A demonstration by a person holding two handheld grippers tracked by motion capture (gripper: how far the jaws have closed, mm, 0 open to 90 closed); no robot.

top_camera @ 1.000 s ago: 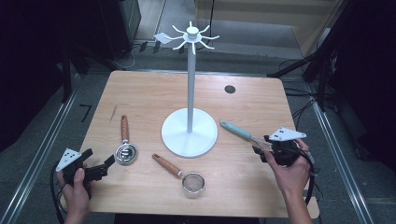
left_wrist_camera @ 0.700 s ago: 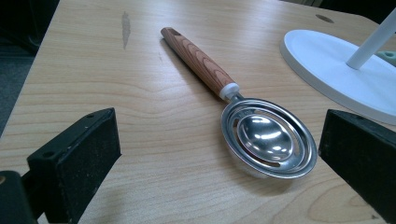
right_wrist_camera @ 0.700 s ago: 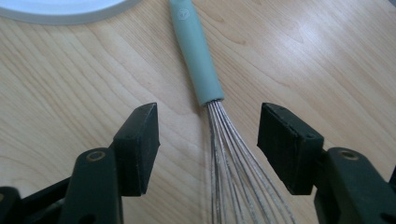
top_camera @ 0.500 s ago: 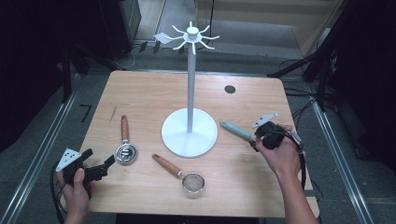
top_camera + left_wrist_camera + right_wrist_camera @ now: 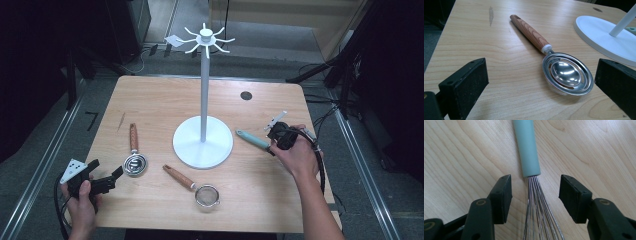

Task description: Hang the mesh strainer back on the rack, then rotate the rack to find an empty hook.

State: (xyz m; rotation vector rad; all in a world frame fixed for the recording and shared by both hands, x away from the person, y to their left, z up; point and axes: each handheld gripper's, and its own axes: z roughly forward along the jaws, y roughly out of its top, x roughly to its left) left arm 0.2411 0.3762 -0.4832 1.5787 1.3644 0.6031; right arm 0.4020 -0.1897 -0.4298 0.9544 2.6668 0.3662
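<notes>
The whisk (image 5: pixel 527 150) lies flat on the surface (image 5: pixel 160 107), right of the stand (image 5: pixel 203 100), whose hooks are bare. The right gripper (image 5: pixel 535 192), jaws just closing, straddles its wires without touching. The left gripper (image 5: pixel 541 82) rests spread. Grasping and hanging remain.

Light wooden counter (image 5: pixel 150 105) with a dark round hole near its far right corner. Grey floor (image 5: pixel 45 145) around it, metal rails alongside; surroundings dark, cables trailing at right.
</notes>
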